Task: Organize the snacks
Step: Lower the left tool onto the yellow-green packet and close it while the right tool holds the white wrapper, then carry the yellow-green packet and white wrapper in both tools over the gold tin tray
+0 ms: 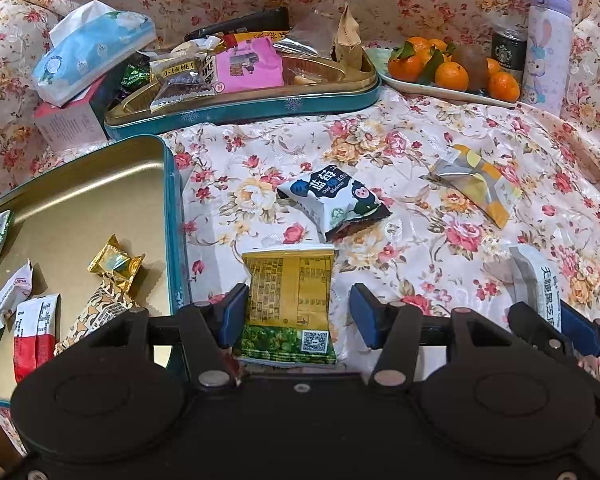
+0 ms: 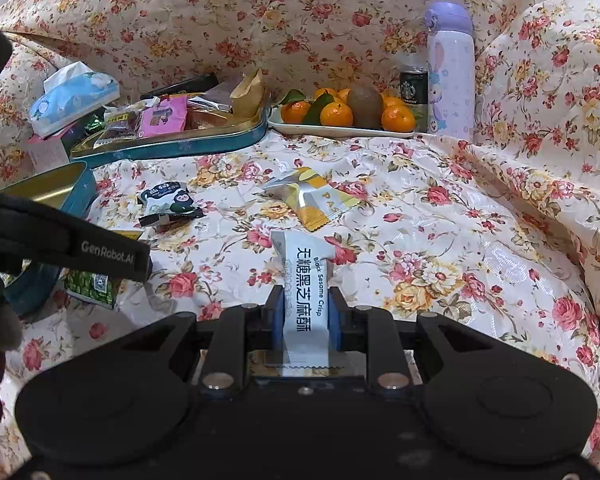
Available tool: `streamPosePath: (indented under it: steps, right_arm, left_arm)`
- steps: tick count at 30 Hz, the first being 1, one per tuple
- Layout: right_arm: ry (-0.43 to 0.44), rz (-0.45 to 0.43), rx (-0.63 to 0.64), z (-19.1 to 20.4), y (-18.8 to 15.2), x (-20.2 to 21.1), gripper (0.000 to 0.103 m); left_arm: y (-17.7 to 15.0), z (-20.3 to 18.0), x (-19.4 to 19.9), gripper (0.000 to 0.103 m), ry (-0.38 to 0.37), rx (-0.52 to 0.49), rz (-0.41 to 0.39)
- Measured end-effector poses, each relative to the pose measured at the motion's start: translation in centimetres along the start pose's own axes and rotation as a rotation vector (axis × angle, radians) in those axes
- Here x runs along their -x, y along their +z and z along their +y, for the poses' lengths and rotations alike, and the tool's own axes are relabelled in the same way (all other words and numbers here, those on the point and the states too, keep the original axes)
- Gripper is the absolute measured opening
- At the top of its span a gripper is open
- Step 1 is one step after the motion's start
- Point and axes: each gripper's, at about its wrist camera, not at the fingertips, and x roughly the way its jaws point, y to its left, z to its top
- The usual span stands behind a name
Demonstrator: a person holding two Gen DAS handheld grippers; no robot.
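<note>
My left gripper (image 1: 298, 314) is open, its jaws on either side of a yellow and green snack packet (image 1: 288, 304) that lies on the floral cloth; the packet touches the left pad only. My right gripper (image 2: 306, 312) is shut on a white black sesame crisp packet (image 2: 306, 292), also seen in the left wrist view (image 1: 540, 280). A blue-rimmed gold tin (image 1: 168, 200) at the left holds several wrapped snacks. A blueberry packet (image 1: 334, 200) and a yellow and silver packet (image 1: 476, 182) lie loose on the cloth.
A second tin tray (image 1: 332, 98) with several snacks sits at the back, beside a tissue pack (image 1: 92, 50) on a pink box. A plate of tangerines (image 1: 448, 68), a can (image 1: 508, 50) and a purple bottle (image 1: 548, 40) stand at the back right.
</note>
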Motion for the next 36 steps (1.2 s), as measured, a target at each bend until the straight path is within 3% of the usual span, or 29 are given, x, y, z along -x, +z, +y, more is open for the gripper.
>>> streamPosePath:
  steps: [6, 10, 18, 23, 28, 31, 33, 36]
  right_arm:
    - [-0.001, -0.003, 0.005, 0.0, -0.1, -0.1, 0.026]
    - [0.012, -0.005, 0.023, 0.3, -0.3, -0.2, 0.036]
    - [0.013, -0.011, 0.021, 0.7, -0.4, -0.3, 0.044]
    - [0.040, -0.004, 0.042, 1.0, -0.3, -0.6, 0.059]
    - [0.053, 0.010, 0.040, 0.9, -0.1, -0.6, 0.058]
    - [0.059, 0.024, 0.031, 0.7, 0.1, -0.7, 0.058]
    - [0.052, 0.030, 0.019, 0.6, 0.3, -0.6, 0.054]
    - [0.021, 0.030, 0.012, 0.3, 0.3, -0.5, 0.037]
  left_arm:
    - [0.1, 0.4, -0.2, 0.060, -0.020, 0.005, -0.001]
    - [-0.2, 0.3, -0.1, 0.061, -0.024, -0.012, -0.016]
    - [-0.1, 0.7, -0.3, 0.061, -0.056, -0.020, -0.021]
    - [0.1, 0.8, -0.4, 0.060, -0.069, -0.026, -0.011]
    - [0.0, 0.5, -0.2, 0.048, -0.086, -0.043, -0.019]
    - [0.0, 0.4, 0.1, 0.047, -0.100, -0.046, -0.016]
    - [-0.2, 0.4, 0.4, 0.047, -0.121, -0.041, -0.011]
    - [-0.6, 0.5, 0.9, 0.045, -0.138, -0.039, 0.000]
